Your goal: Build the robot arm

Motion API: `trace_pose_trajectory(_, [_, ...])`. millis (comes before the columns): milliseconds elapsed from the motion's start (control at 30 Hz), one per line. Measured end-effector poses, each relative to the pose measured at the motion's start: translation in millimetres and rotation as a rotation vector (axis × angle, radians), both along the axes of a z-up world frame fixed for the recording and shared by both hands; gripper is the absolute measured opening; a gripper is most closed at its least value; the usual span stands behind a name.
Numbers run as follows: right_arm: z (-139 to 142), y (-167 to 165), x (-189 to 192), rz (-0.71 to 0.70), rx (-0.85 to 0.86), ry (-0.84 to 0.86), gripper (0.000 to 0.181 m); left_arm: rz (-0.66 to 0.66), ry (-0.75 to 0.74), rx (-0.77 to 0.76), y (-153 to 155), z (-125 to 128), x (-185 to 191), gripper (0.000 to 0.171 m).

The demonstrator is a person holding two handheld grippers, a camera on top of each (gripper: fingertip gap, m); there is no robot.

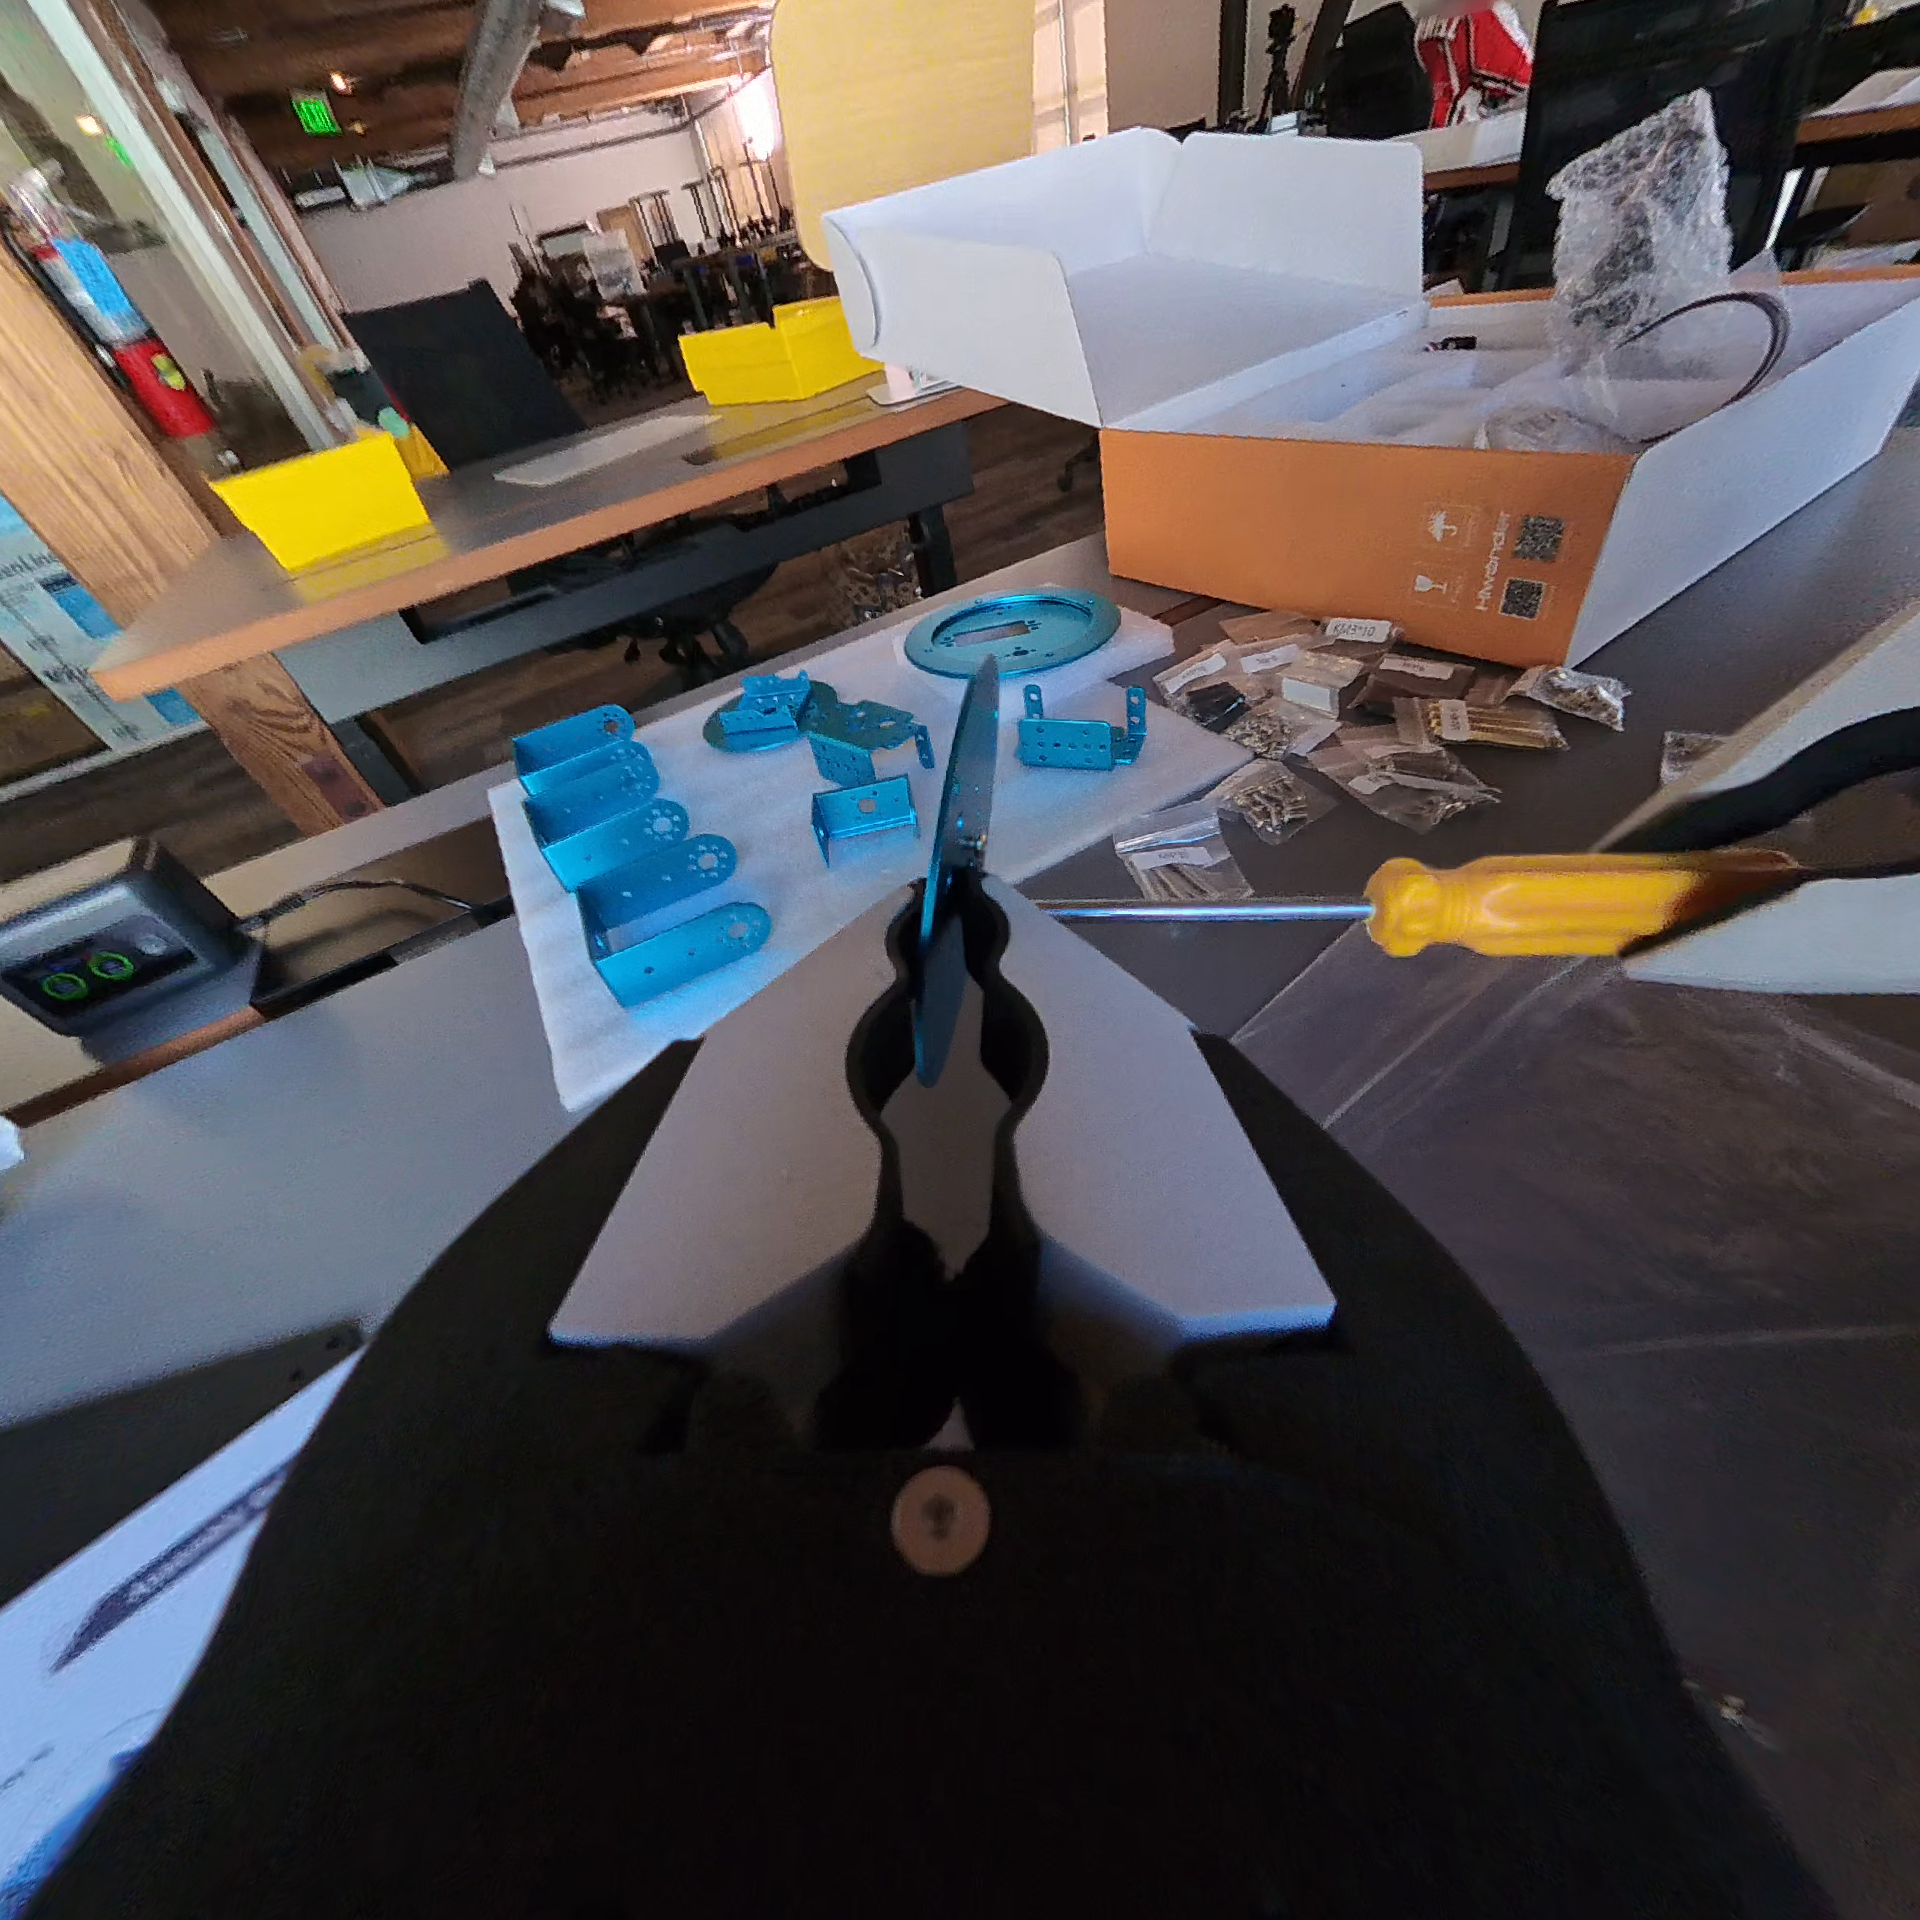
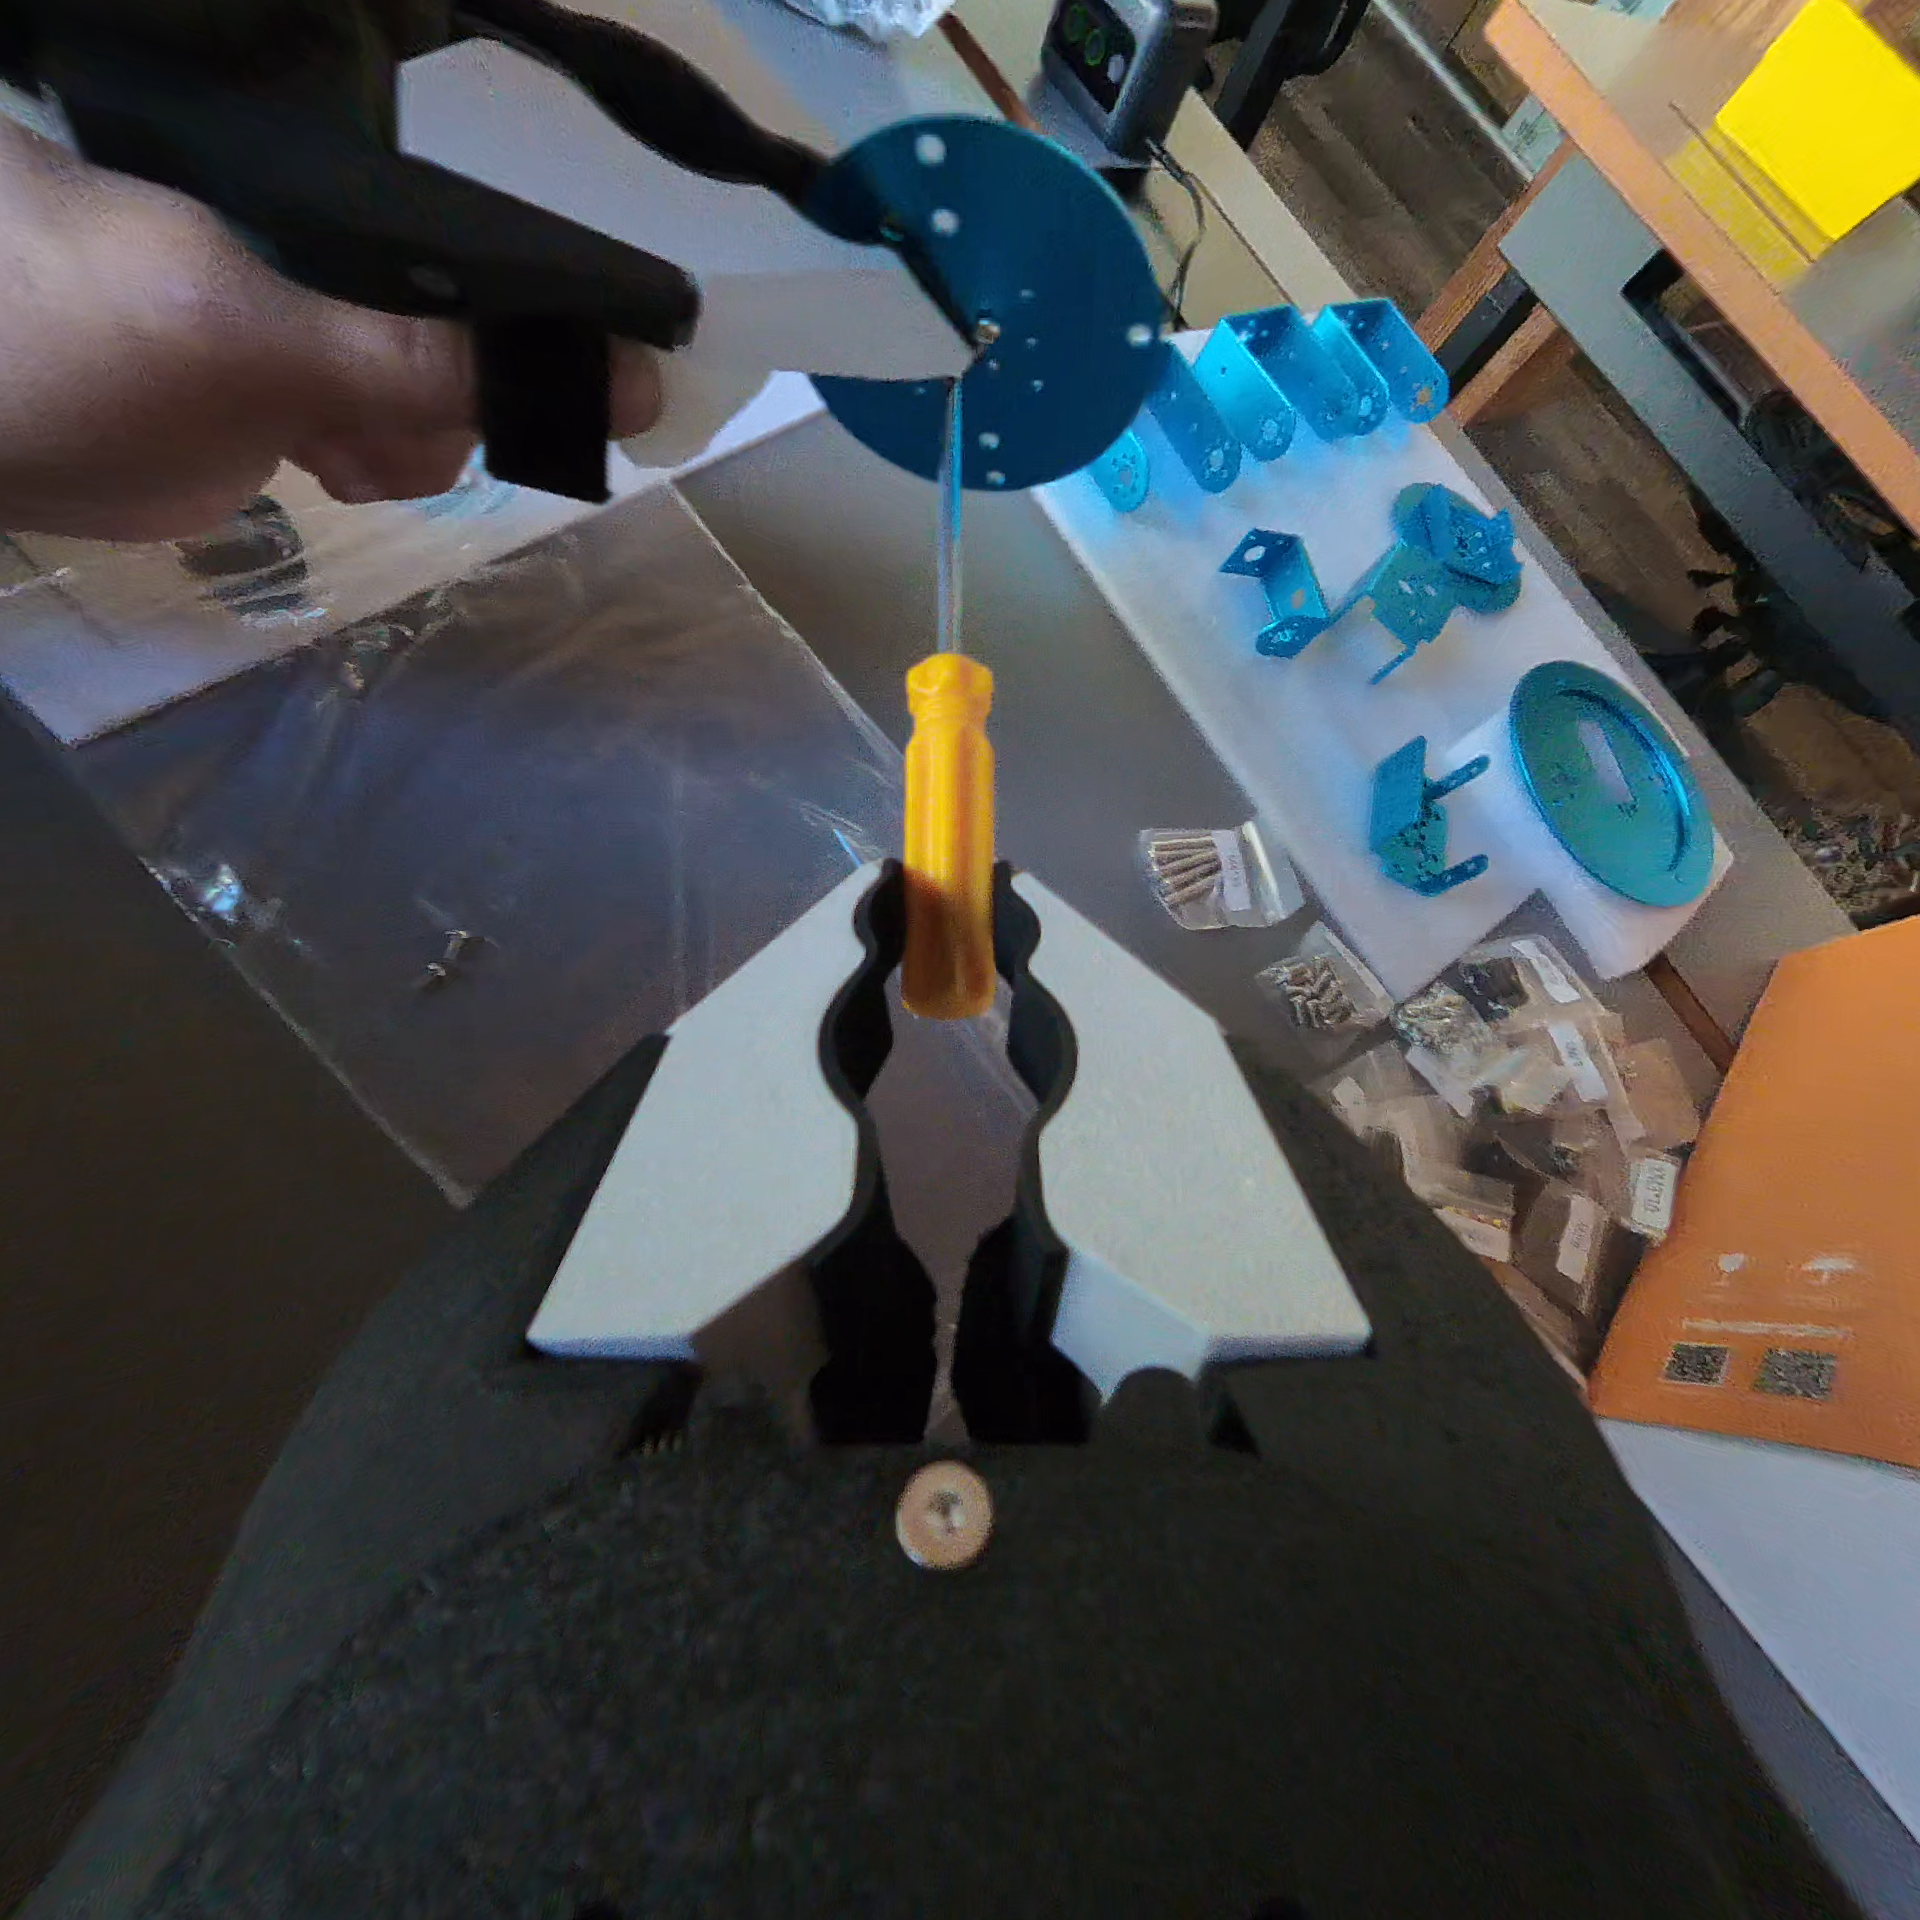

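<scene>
My left gripper (image 1: 951,894) clamps the blue disc (image 2: 1023,301) edge-up, above the foam sheet (image 1: 790,883), so my right gripper (image 2: 948,914), pinching the screwdriver (image 2: 948,831), meets its screw (image 2: 985,332) squarely.

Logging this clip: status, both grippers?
Left gripper shut on blue disc, held edge-up. Right gripper shut on yellow screwdriver, tip at a screw on the disc. Nothing between.

Both wrist views look close, crosswise, sharing the blue disc (image 1: 961,831).
</scene>
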State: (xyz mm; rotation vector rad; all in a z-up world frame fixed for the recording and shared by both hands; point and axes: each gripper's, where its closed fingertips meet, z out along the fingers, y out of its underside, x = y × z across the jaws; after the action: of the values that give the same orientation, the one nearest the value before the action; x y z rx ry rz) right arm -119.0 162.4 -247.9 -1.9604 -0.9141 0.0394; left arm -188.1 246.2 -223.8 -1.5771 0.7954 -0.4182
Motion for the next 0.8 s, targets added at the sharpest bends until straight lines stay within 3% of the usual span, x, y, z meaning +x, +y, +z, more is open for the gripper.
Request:
trace_pose_trajectory(100, [-1.2,-4.7,-10.5,0.047,-0.144,0.205,0.016,-0.016,0.004,0.056,-0.6,4.7,-2.6,0.005])
trace_pose_trajectory(300, [20.8,-13.6,-13.1,0.241,-0.825,1.166,0.015,-0.174,-0.198,0.113,-14.7,36.7,-5.8,0.005])
trace_pose_trajectory(433, [56.2,-28.8,-21.5,0.475,-1.282,1.774,0.016,-0.286,-0.363,0.246,-36.5,78.6,-16.0,0.006])
trace_pose_trajectory(600, [75.0,-50.3,-49.6,0.620,-1.416,1.928,0.016,-0.337,-0.497,0.279,-48.7,107.9,-28.4,0.005])
trace_pose_trajectory(700, [79.1,-54.3,-53.7,0.632,-1.385,1.905,0.016,-0.327,-0.471,0.292,-50.3,111.0,-31.1,0.005])
trace_pose_trajectory(800, [76.6,-50.3,-50.8,0.592,-1.320,1.875,0.016,-0.268,-0.356,0.334,-46.7,104.8,-31.3,0.005])
